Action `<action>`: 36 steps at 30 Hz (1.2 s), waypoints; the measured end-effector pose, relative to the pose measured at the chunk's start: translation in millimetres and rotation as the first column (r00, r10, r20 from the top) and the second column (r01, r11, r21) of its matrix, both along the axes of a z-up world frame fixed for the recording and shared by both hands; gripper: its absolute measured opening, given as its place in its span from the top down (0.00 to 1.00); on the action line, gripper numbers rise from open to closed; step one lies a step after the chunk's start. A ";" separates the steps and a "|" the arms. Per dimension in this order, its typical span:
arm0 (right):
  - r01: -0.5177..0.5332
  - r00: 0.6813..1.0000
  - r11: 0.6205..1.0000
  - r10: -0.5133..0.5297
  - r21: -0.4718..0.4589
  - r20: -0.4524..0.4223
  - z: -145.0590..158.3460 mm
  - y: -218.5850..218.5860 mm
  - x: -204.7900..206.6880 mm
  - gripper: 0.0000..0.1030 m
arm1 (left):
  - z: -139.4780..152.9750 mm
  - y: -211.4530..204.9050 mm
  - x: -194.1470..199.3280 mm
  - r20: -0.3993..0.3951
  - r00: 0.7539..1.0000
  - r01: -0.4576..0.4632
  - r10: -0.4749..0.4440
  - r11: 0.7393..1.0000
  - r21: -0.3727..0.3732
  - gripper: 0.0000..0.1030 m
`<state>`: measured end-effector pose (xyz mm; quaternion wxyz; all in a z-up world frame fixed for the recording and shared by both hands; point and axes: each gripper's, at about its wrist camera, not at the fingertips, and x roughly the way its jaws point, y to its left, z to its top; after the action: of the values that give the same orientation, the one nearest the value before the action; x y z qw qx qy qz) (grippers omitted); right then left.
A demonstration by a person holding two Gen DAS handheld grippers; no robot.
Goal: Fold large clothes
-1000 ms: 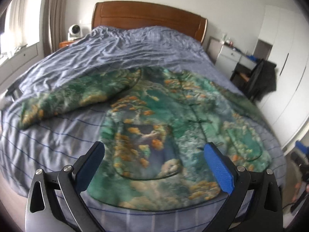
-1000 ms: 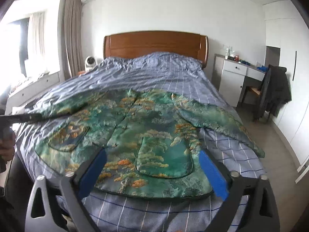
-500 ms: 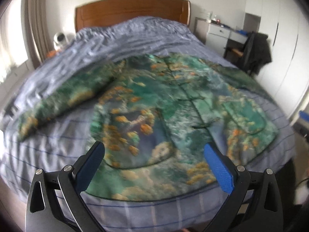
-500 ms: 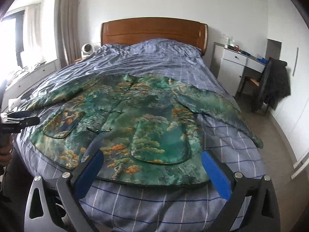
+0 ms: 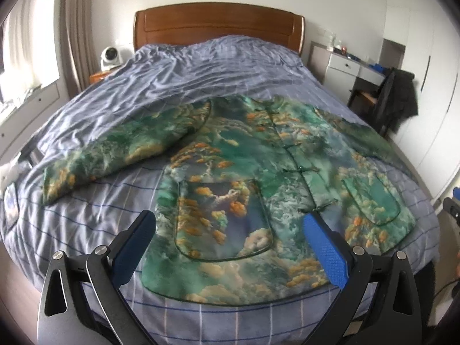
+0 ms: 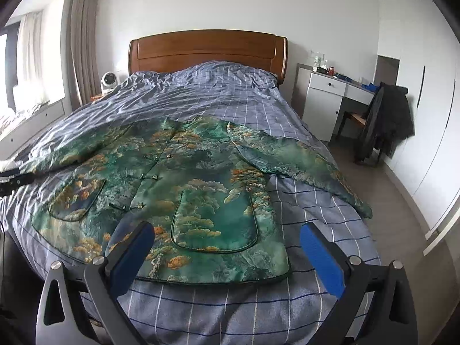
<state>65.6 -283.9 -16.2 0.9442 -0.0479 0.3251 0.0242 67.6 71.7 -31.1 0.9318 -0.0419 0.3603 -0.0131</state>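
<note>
Item: jacket (image 5: 258, 178), lay flat, front up, on bed (image 5: 120, 218), sleeves spread out. Folds done: none visible; all left. Your left gripper (image 5: 230, 247) & right gripper (image 6: 224, 256): jaws wide, nothing held, above hem.

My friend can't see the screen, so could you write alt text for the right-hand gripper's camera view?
A green jacket printed with orange-tinted clouds lies spread flat, front up, sleeves out, on a bed with a blue checked cover. The right gripper hangs open above the foot of the bed, blue pads apart, holding nothing. Behind are a wooden headboard and a white desk.
</note>
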 end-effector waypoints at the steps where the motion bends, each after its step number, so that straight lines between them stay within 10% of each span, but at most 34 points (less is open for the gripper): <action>1: 0.005 1.000 1.000 -0.005 -0.001 0.005 1.3 -0.7 0.3 0.00 | -0.1 1.7 0.6 -0.003 1.000 -0.006 0.006 1.000 -0.009 0.01; 16: 0.108 0.978 0.989 -0.125 -0.105 -0.169 8.9 12.5 45.9 0.00 | 2.5 17.5 3.8 -0.036 0.998 -0.061 0.058 0.995 -0.084 0.01; 36: 0.198 0.973 0.910 -0.228 -0.365 -0.042 25.0 10.3 40.4 0.00 | -1.4 10.9 2.6 -0.052 0.997 -0.055 0.052 0.997 -0.052 0.01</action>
<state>106.0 -273.5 8.8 0.9021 -0.1823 0.3666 -0.1367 70.2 82.6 -32.5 0.9210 -0.0766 0.3820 0.0034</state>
